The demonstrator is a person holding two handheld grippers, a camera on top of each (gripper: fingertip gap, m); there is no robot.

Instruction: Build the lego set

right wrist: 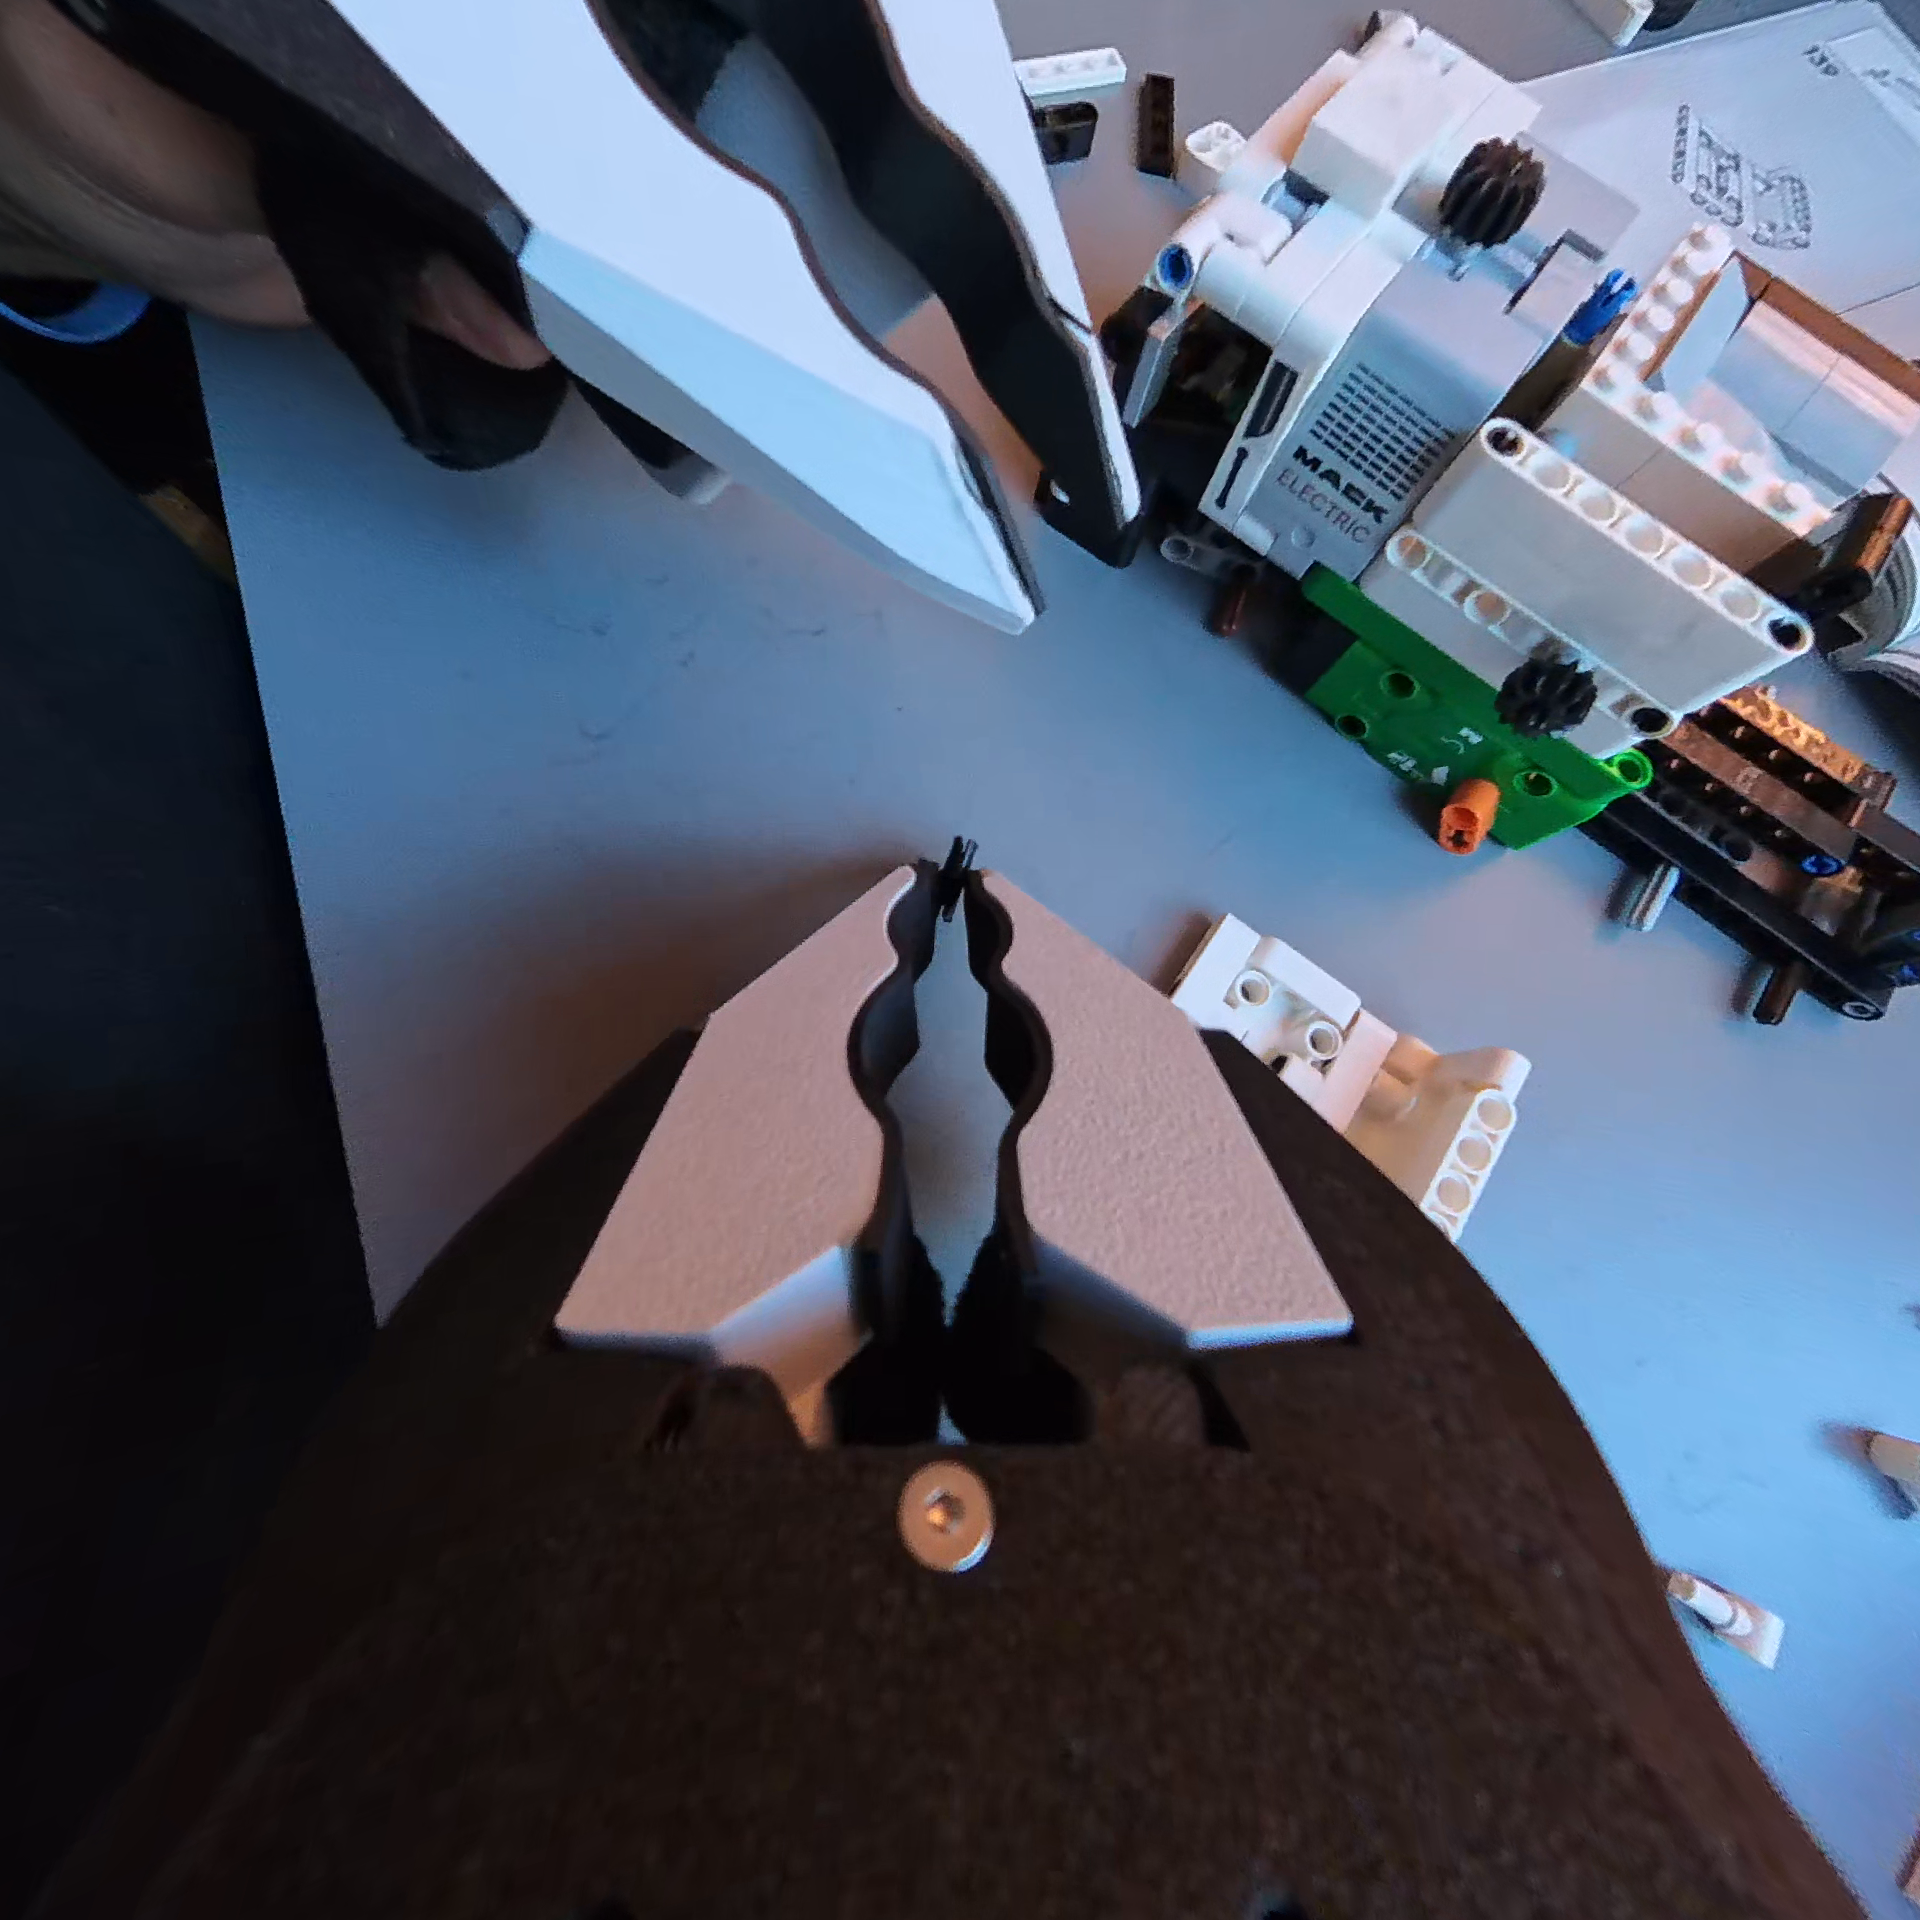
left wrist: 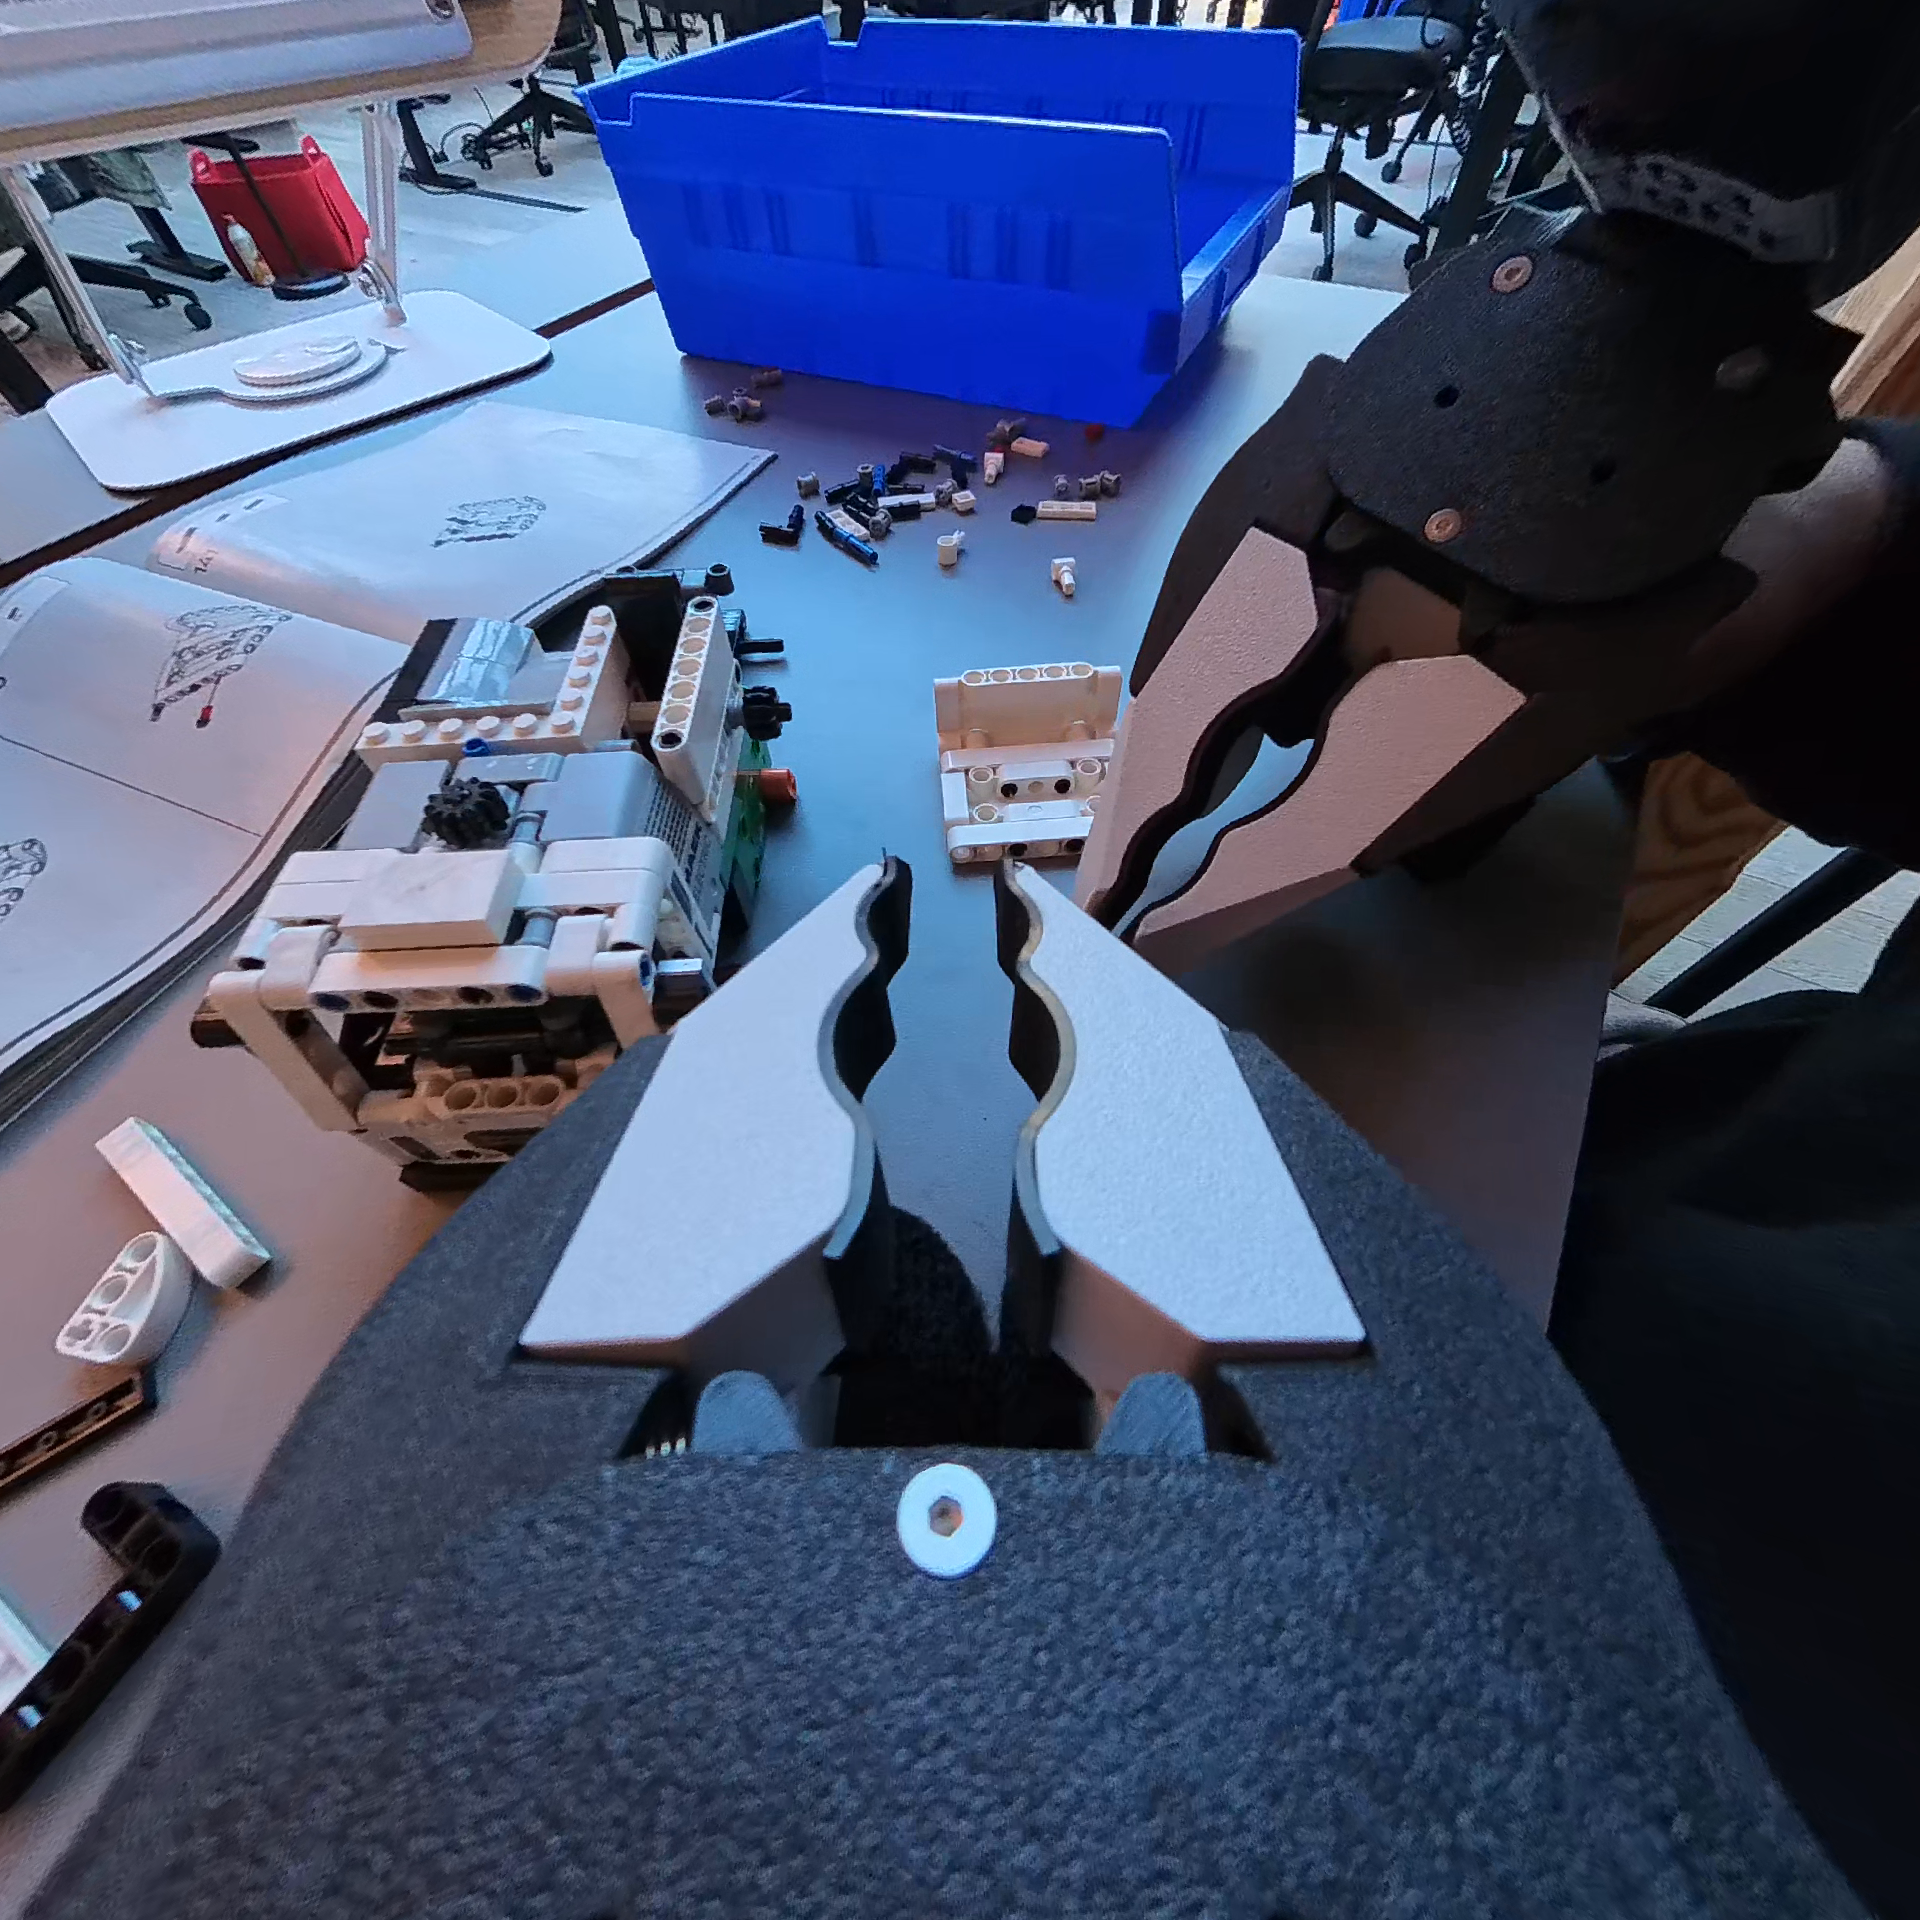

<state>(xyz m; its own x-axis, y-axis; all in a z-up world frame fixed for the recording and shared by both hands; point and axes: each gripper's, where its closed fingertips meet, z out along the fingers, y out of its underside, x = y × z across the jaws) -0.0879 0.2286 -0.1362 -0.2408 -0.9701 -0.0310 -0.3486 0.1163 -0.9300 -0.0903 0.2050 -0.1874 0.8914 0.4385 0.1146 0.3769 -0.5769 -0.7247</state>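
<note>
Grey bench (left wrist: 914, 665). Blue bin (left wrist: 935, 197) at the far side, its inside hidden by the front wall. Open instruction booklet (left wrist: 208, 665) on the left, cut off by the frame edge.

Lego truck build (left wrist: 509, 862) lies partly on the booklet edge: white cab and beams, grey block with a grille sticker, green plate, black gears, black chassis. Its underside is not visible.

White sub-assembly (left wrist: 1023, 764) sits right of the truck, apart from it, partly hidden behind the right gripper (right wrist: 948, 878).

Loose small pieces (left wrist: 914, 499) are scattered in front of the bin, too small to identify.

Left gripper (left wrist: 951, 883): jaws slightly apart, nothing between them, hovering over bare bench.

Right gripper: jaws nearly closed, pinching a tiny black pin (right wrist: 958, 860) at the tips. The pin's shape is hard to make out.
</note>
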